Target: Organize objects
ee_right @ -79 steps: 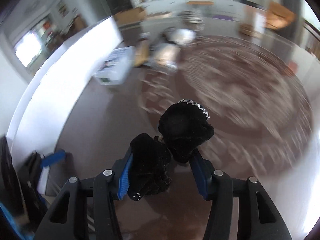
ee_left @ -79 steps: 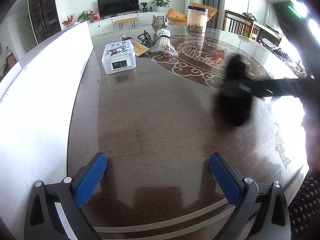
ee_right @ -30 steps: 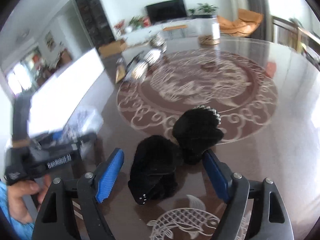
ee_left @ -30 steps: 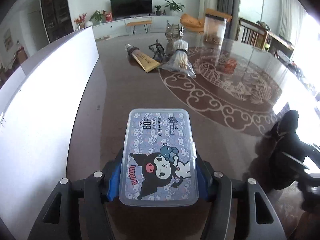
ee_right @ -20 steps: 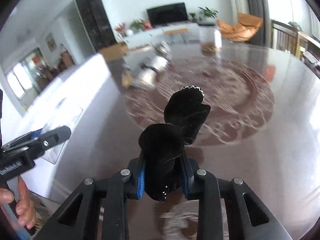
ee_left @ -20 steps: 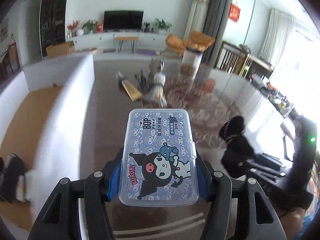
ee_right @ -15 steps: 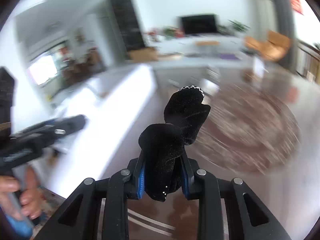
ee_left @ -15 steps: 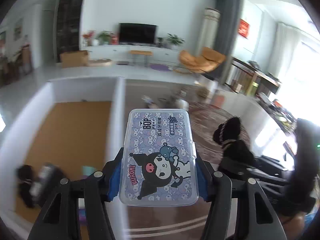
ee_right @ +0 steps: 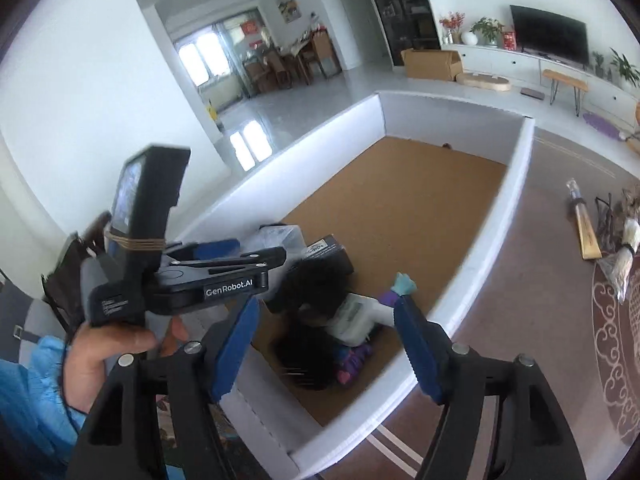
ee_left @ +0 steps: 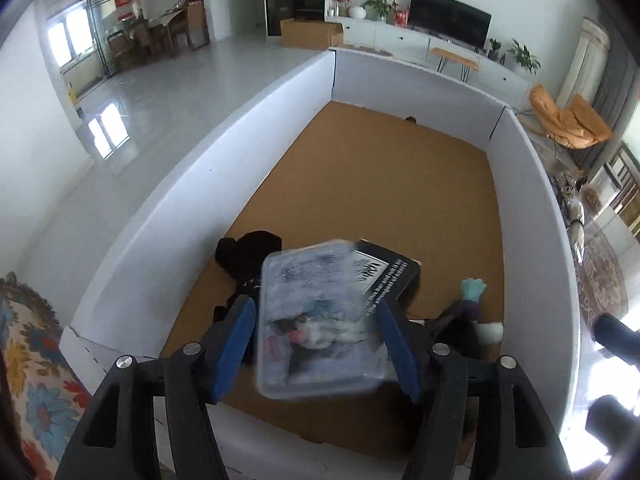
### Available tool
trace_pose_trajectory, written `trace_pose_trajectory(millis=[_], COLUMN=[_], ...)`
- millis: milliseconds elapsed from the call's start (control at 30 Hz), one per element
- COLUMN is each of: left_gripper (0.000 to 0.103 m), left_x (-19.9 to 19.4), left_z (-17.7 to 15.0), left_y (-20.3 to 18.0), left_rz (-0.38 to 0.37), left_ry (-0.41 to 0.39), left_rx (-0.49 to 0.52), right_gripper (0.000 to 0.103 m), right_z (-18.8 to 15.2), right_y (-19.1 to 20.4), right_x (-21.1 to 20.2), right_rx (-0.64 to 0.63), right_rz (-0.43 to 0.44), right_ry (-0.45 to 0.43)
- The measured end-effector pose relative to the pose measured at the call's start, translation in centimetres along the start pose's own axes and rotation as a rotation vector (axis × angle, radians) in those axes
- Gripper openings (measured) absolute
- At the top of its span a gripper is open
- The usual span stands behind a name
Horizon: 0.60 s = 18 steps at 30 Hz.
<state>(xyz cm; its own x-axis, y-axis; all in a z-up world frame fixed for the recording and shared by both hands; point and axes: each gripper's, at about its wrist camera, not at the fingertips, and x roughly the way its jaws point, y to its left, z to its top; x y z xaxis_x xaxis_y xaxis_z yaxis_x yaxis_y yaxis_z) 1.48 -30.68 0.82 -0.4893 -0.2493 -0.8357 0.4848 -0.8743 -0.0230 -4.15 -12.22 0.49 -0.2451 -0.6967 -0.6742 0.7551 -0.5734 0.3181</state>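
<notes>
Currently both jaws have just opened: left gripper (ee_left: 316,344) lets the blurred plastic case (ee_left: 320,320) loose, right gripper (ee_right: 326,344) empty above the white box (ee_right: 516,184), black plush (ee_right: 308,320) inside.

The left gripper (ee_right: 256,258), showing at the left ahead of the right gripper's own fingers, is carrying "GenRobot.AI" in white letters on its black side. Just beyond the left gripper's right finger, a black box (ee_left: 384,276) is showing white print along its edge; only fragments such as "the strongest" are coming through, the rest being too small. The clear case (ee_left: 316,320) between that gripper's fingers is blurring, so its printed lid is not reading.
</notes>
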Motion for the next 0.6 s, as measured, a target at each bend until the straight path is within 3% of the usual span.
trace_pose_trajectory(millis=[167,233,300,467,600], left_gripper=[0.068,0.073,0.084,0.102,0.102], left_x=[-1.7,-3.0,-4.8,-7.2,-5.4], left_z=[-0.2,-0.6,-1.4,-5.0,-7.8], left_y=[-4.2,-7.2,-10.6,-19.8,-25.1], left_rz=[-0.061,-0.115,-0.192,-0.389,-0.404], left_ry=[-0.084,-0.12,-0.145,-0.138,-0.08], left_rx=[0.072,0.124,0.191,0.381,0.464], right_gripper=[0.097,0.1,0.1,0.1,0.1], right_z=[-2.3,-4.2,-5.7,-12.1,-16.1], right_y=[-3.8,-6.8,-9.7,-17.9,-21.2], right_x=[-5.1,-7.1,-8.2,-10.8,-12.5], right_rx=[0.051,0.108,0.166,0.329,0.416], right_rz=[-0.15,-0.247,-0.345,-0.589,-0.716], right_ry=[-0.156,-0.209,-0.213,-0.17,-0.148])
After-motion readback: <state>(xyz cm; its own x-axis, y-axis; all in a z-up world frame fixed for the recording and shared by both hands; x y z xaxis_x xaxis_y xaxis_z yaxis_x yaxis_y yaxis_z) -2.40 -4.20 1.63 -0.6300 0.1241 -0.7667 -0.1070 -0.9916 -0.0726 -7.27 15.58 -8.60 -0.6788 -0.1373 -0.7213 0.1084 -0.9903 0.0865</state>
